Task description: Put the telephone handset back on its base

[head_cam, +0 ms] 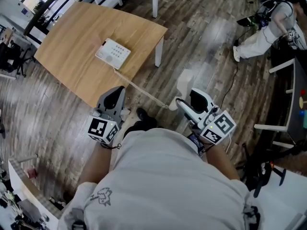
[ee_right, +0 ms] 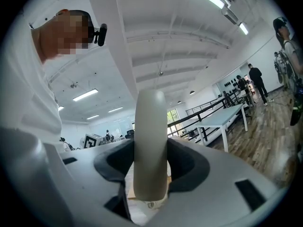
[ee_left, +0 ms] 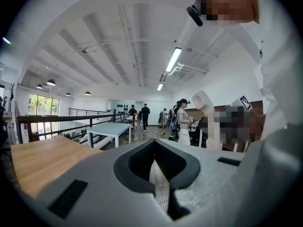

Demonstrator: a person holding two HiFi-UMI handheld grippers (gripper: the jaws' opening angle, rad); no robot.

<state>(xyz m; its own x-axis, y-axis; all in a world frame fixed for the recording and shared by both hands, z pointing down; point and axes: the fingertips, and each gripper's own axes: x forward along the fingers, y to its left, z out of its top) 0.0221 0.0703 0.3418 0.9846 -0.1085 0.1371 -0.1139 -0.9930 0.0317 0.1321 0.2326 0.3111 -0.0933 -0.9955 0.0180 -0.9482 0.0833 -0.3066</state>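
Note:
The white telephone base [head_cam: 112, 53] lies on the wooden table [head_cam: 72, 47] near its front corner. A coiled cord [head_cam: 141, 91] runs from it off the table edge to the cream handset [head_cam: 184, 83]. My right gripper [head_cam: 190, 104] is shut on the handset [ee_right: 150, 141], which stands upright between its jaws, away from the table over the floor. My left gripper [head_cam: 116, 94] hangs by the table's near edge, jaws shut with nothing in them [ee_left: 156, 161]. The left gripper view also catches the raised handset [ee_left: 204, 104] to its right.
Dark plank floor surrounds the table. A person in white [head_cam: 261, 32] sits on the floor at the upper right beside cables. A desk edge and chair frames [head_cam: 283, 104] line the right side. Clutter [head_cam: 19, 186] fills the lower left. People stand far off [ee_left: 144, 115].

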